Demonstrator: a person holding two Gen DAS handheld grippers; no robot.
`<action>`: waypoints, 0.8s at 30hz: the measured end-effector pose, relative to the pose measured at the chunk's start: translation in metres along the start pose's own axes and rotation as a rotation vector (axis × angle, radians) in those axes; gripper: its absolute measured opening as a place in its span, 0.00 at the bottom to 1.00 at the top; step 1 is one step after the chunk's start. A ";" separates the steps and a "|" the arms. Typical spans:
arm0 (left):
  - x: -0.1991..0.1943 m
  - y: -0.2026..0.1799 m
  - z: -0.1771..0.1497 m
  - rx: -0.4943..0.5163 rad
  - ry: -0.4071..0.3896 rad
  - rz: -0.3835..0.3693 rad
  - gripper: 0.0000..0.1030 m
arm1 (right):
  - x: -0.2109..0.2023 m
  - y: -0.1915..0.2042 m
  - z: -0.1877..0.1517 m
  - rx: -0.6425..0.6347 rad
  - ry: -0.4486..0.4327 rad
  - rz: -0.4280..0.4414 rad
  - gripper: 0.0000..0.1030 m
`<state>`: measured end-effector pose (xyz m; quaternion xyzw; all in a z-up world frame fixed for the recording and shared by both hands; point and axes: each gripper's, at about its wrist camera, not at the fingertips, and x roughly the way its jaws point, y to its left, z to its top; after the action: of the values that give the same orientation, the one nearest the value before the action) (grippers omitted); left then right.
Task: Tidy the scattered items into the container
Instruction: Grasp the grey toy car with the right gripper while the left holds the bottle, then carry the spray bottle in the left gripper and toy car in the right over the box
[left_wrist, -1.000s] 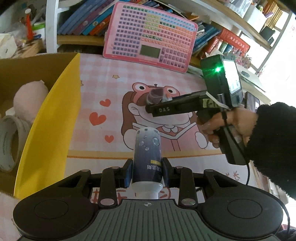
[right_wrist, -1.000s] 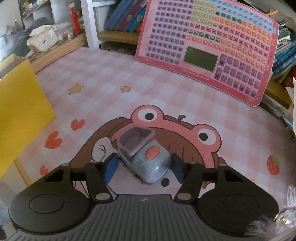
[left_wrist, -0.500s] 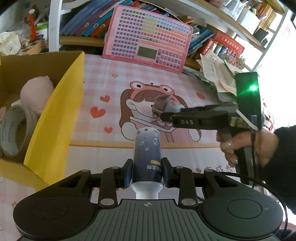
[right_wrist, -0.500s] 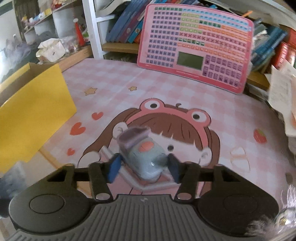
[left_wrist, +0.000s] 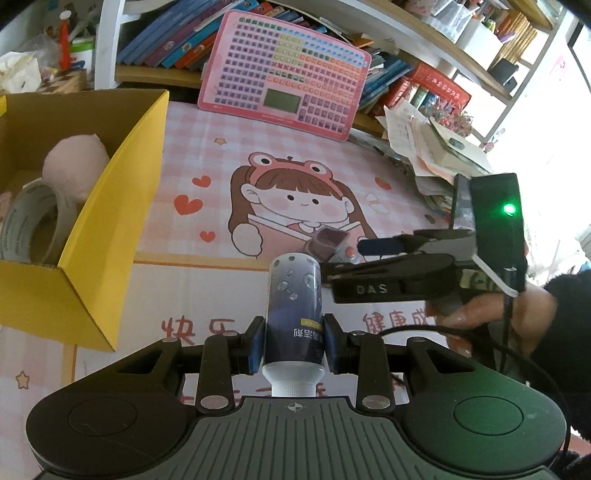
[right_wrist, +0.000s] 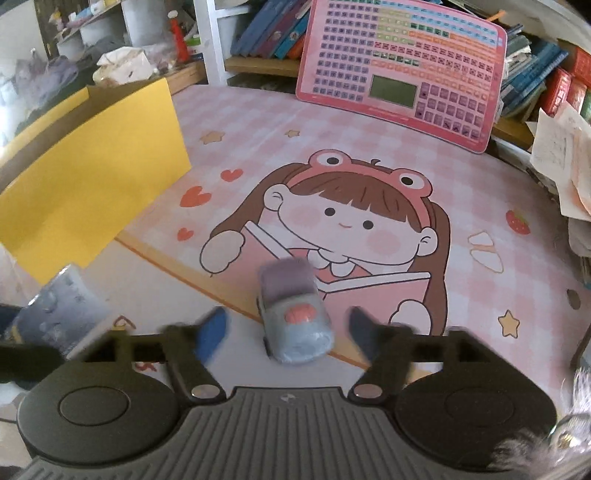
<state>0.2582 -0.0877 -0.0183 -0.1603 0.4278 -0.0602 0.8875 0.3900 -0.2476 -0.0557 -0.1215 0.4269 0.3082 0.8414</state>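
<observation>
Toy car (right_wrist: 293, 314): grey-blue body, purple translucent roof, orange-pink patch on the bonnet; blurred in the right wrist view. It sits between the spread fingers (right_wrist: 212, 332) of the right gripper (right_wrist: 290, 330), touching neither; whether it rests on the surface cannot be told.
Change since half a second ago: the right fingers were clamped on the car then; now they stand wide apart with clear gaps either side. The right gripper has also moved nearer the left one, low over the front of the mat.
Right gripper, left wrist view (left_wrist: 343, 254): held in a hand (left_wrist: 491, 321) with a dark sleeve, green lamp lit on its housing; the car (left_wrist: 330, 245) shows at its tip, just beyond the bottle top.
Bottle (left_wrist: 294, 314): dark blue label with bubble print, white cap towards the camera; clamped between the blue pads of the left gripper (left_wrist: 294, 345), unchanged from the earlier frames.
Container: yellow cardboard box (left_wrist: 110, 206) at left, open; well apart from the car.
Box contents: a roll of tape (left_wrist: 31, 225) and a pink plush (left_wrist: 74, 170).
Surface (right_wrist: 369, 140): pink checked mat printed with a cartoon girl in a frog headband.
Surroundings: pink keyboard toy (left_wrist: 284, 74) leaning against a bookshelf (left_wrist: 166, 40); loose papers (left_wrist: 424, 147) stacked at right.
Obstruction: the near yellow wall of the box lies between both grippers and the box interior.
</observation>
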 end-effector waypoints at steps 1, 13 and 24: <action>-0.001 0.000 0.000 0.002 -0.001 0.003 0.30 | 0.004 0.001 0.001 -0.010 0.005 0.001 0.74; -0.009 0.004 -0.008 -0.012 0.002 0.021 0.30 | 0.017 0.002 0.004 -0.007 0.042 -0.038 0.40; -0.021 0.012 -0.018 0.016 -0.014 -0.052 0.30 | -0.040 0.024 -0.021 0.177 -0.004 -0.007 0.40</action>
<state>0.2311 -0.0757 -0.0173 -0.1648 0.4169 -0.0857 0.8898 0.3440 -0.2546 -0.0353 -0.0475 0.4503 0.2667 0.8508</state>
